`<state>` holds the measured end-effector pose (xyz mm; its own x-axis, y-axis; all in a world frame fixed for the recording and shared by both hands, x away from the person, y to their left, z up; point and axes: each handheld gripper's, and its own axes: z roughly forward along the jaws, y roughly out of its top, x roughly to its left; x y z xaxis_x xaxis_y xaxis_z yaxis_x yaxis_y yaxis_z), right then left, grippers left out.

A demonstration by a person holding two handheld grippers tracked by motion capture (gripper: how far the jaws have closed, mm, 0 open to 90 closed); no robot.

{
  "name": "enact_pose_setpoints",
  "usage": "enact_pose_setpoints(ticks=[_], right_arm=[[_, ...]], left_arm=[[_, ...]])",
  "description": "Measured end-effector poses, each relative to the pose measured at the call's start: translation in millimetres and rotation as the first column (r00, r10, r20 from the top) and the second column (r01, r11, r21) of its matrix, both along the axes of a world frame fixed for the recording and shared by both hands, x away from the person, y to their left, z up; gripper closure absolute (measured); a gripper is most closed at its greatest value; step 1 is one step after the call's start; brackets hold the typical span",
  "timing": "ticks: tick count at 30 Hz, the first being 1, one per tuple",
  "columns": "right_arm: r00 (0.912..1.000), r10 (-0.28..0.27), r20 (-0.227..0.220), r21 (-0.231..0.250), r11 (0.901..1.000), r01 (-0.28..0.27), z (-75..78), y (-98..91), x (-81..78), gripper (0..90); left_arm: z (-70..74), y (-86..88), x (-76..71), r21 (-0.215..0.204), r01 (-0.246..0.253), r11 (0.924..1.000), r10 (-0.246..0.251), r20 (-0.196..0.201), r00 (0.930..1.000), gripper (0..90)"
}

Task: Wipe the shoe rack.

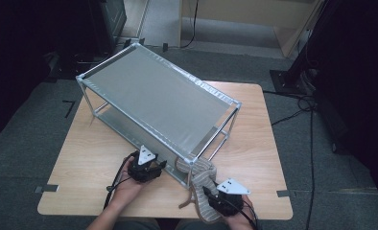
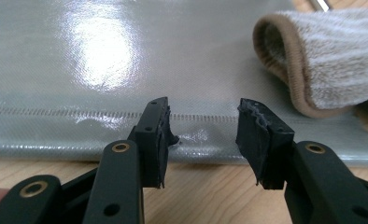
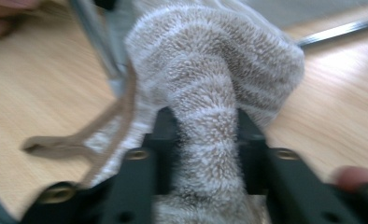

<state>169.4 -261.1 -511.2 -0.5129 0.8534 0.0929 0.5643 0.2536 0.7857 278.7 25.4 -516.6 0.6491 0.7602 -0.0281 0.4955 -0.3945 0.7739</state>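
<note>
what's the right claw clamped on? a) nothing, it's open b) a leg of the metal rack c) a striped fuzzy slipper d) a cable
c: in the right gripper view the right claw has its jaws pressed on both sides of the striped fuzzy slipper.

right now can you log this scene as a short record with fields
setting: wooden table with a two-level metal rack
item: striped fuzzy slipper at the rack's near corner
right gripper: jaws pressed on a fold of the slipper
left gripper: jaws apart, nothing between them, facing the rack's lower shelf
second slipper: lying on the lower shelf
</note>
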Motion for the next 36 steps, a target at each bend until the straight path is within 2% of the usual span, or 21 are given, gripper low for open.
enact_pose_setpoints(ticks=[1,3,5,7,8,10,11,13,14,15,17,18,20,22,25,27,28,30,32,36], right_arm=[[0.9998,0.017,0.010,0.000,0.9999,-0.017,1.9,1.4,0.0,74.0],[0.9988,0.017,0.047,0.024,0.9995,-0.019,8.4,3.7,-3.2,74.6],[0.9945,0.002,0.105,0.081,0.9967,-0.011,16.5,4.0,-8.1,74.1],[0.9871,-0.037,0.156,0.155,0.9878,0.012,26.2,3.5,-15.2,73.3],[0.9820,-0.048,0.182,0.206,0.9784,0.010,30.8,2.8,-18.2,72.9],[0.9725,-0.068,0.222,0.307,0.9516,-0.004,39.3,3.9,-24.5,72.2],[0.9656,-0.075,0.249,0.341,0.9399,-0.015,42.9,6.1,-27.0,71.4],[0.9541,-0.085,0.287,0.384,0.9227,-0.033,48.8,12.3,-30.3,70.3],[0.9522,-0.081,0.295,0.402,0.9144,-0.047,50.0,16.2,-31.0,69.4],[0.9496,-0.076,0.304,0.393,0.9179,-0.052,49.6,20.2,-30.2,67.5],[0.9439,-0.083,0.320,0.347,0.9374,-0.035,45.7,27.9,-28.1,62.7],[0.9439,-0.081,0.320,0.330,0.9434,-0.031,43.3,30.2,-26.5,59.7],[0.9473,-0.077,0.311,0.318,0.9477,-0.027,39.6,33.1,-22.7,54.7],[0.9482,-0.081,0.307,0.289,0.9574,-0.012,36.2,36.9,-18.3,50.5],[0.9517,-0.065,0.300,0.184,0.9828,0.009,25.7,48.2,-8.1,47.0],[0.9573,-0.057,0.283,0.106,0.9940,0.028,16.4,57.7,-1.1,44.5],[0.9626,-0.065,0.263,0.075,0.9961,0.047,12.0,62.9,1.8,45.3],[0.9629,-0.095,0.253,0.028,0.9955,0.091,5.3,69.4,7.2,49.2],[0.9638,-0.099,0.248,0.056,0.9946,0.088,3.4,70.7,10.1,55.0],[0.9607,-0.087,0.264,0.027,0.9962,0.082,13.1,73.3,7.0,58.6]], left_arm=[[0.0,-0.4,0.2,0.004,0.000,1.0000,0.000,0.001,1.0000,54.5],[-0.5,-0.9,0.5,-0.013,0.002,0.9999,-0.002,-0.015,0.9999,54.7],[-0.7,-1.2,0.9,-0.016,0.003,0.9999,-0.003,-0.019,0.9998,54.7],[-0.7,0.2,2.1,-0.023,0.003,0.9997,-0.004,-0.025,0.9997,54.7],[-0.7,0.9,2.9,-0.025,0.000,0.9997,-0.001,-0.023,0.9997,54.8],[-0.8,0.1,2.4,-0.021,0.005,0.9998,-0.005,-0.028,0.9996,54.7],[-0.9,-0.6,2.0,-0.017,0.003,0.9999,-0.003,-0.024,0.9997,54.7],[-1.0,-0.5,2.1,-0.019,0.004,0.9998,-0.004,-0.028,0.9996,54.7],[-0.9,0.0,2.4,-0.019,0.005,0.9998,-0.006,-0.030,0.9995,54.7],[-1.1,0.0,2.5,-0.026,0.002,0.9997,-0.003,-0.033,0.9995,54.7],[-1.3,0.0,2.9,-0.027,0.004,0.9996,-0.005,-0.035,0.9994,54.7],[-1.3,0.0,3.0,-0.028,0.005,0.9996,-0.006,-0.037,0.9993,54.7],[-1.3,0.1,3.3,-0.027,0.006,0.9996,-0.007,-0.039,0.9992,54.8],[-1.4,-0.2,3.4,-0.027,0.007,0.9996,-0.009,-0.041,0.9991,54.8],[-1.3,-1.4,2.8,-0.008,0.010,0.9999,-0.011,-0.033,0.9994,55.1],[-1.3,-1.3,2.9,-0.007,0.011,0.9999,-0.012,-0.034,0.9994,55.2],[-1.3,-1.3,2.9,-0.007,0.011,0.9999,-0.011,-0.034,0.9994,55.3],[-1.3,-1.3,2.9,-0.007,0.010,0.9999,-0.010,-0.034,0.9994,55.5],[-1.3,-1.5,2.8,-0.005,0.010,0.9999,-0.010,-0.033,0.9994,55.7],[-1.3,-1.3,3.0,-0.005,0.009,0.9999,-0.009,-0.035,0.9993,56.2]])
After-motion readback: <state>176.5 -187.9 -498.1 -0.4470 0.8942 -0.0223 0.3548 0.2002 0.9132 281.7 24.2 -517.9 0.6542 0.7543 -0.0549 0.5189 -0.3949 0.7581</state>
